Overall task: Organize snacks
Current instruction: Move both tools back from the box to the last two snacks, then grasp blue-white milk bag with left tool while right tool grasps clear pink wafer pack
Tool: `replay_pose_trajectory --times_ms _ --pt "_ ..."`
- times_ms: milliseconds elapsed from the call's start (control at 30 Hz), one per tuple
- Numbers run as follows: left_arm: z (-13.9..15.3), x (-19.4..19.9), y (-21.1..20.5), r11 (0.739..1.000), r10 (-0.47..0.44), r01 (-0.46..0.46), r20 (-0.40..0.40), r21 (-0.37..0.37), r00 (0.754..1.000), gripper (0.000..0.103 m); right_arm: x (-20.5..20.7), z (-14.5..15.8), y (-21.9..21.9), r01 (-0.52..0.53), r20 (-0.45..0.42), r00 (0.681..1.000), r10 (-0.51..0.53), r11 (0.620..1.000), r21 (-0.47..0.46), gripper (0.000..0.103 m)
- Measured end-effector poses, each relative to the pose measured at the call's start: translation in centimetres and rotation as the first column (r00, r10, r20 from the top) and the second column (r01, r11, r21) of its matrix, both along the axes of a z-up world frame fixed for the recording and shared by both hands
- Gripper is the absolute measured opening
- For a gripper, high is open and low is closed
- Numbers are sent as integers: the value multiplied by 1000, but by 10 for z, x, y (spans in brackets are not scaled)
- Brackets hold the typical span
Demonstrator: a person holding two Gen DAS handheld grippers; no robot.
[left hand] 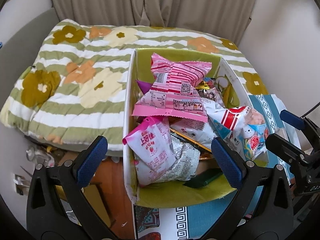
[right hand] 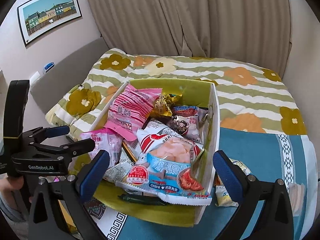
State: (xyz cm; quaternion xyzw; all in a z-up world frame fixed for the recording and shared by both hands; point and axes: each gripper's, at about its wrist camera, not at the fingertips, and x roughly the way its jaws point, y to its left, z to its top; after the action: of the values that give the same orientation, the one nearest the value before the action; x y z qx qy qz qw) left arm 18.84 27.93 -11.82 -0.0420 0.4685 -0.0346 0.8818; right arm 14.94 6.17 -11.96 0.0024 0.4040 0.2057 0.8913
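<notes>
Green-lined box (right hand: 214, 108): on blue cloth (right hand: 250, 150), full of snack packets.
Shrimp-chip bag (right hand: 172, 166): topmost, against the box's right wall.
Left gripper (left hand: 160, 158): jaws wide, empty.
Right gripper (right hand: 160, 170): jaws wide, holding nothing.

Both grippers are black plastic frames with silver screws at the joints. The left gripper (left hand: 160, 158) has two fingers (left hand: 92, 156) faced with blue textured pads; seen from the right, its side carries white "GenRobot.AI" lettering and a tall black handle. The right gripper (right hand: 161, 172) looks the same: blue-padded fingers (right hand: 226, 170), triangular cut-outs in its arms.
</notes>
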Motion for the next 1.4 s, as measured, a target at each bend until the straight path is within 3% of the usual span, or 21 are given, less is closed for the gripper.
replay_pose_trajectory --times_ms 400,800,1100,1400 --pt "39 -32 -45 999 42 -43 78 12 996 102 -22 30 -41 -1 75 997 -2 999 43 103" --pt "62 -61 -170 1000 8 -7 141 -13 990 102 -55 54 -161 89 114 989 -94 995 44 103" --pt "38 -71 -273 999 4 -9 156 35 988 102 -64 42 -254 163 88 983 -162 987 -4 103" --pt "-34 -37 -353 961 8 -44 129 272 992 102 -50 -6 -315 246 19 969 -245 968 -41 103"
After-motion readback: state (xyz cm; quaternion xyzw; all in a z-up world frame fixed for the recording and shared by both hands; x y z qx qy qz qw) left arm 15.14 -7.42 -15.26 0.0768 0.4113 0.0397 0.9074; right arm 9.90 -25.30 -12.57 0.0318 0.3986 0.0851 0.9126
